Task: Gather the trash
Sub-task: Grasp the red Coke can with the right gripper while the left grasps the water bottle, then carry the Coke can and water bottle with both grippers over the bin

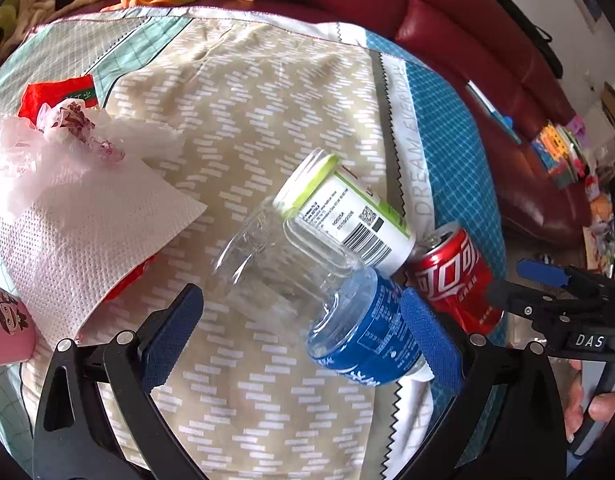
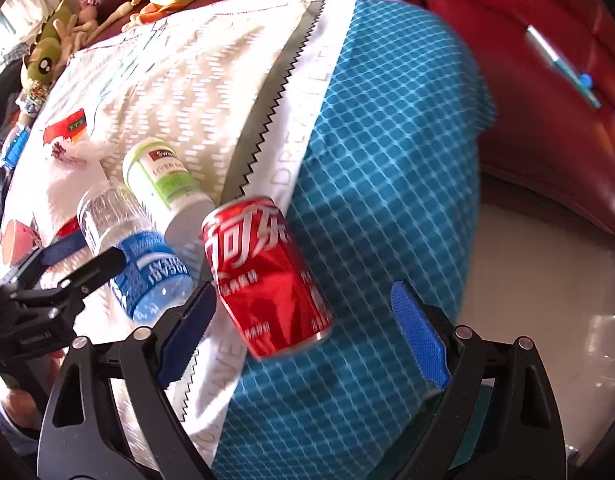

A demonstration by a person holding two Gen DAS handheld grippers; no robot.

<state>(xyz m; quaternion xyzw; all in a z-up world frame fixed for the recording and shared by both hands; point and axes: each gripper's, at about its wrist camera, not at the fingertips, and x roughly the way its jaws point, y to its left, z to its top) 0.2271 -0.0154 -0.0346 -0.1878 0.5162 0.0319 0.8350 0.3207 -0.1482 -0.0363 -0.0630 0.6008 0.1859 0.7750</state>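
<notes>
Can [image 2: 267, 276] lies between the open right tongs [image 2: 303, 336], untouched.

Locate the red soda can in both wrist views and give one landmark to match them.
Left wrist view: red soda can lies at right of centre, beside the blue-label bottle.
Right wrist view: can lies at lower centre, between the open right tongs.
Shared landmark: the white supplement jar.

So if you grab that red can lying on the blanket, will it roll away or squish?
The red can lies on its side, so a nudge would probably roll it. Its wall already looks dented, so it's likely empty, light and easy to squish. The shiny metal may slip a little between the right gripper's open pads.
</notes>
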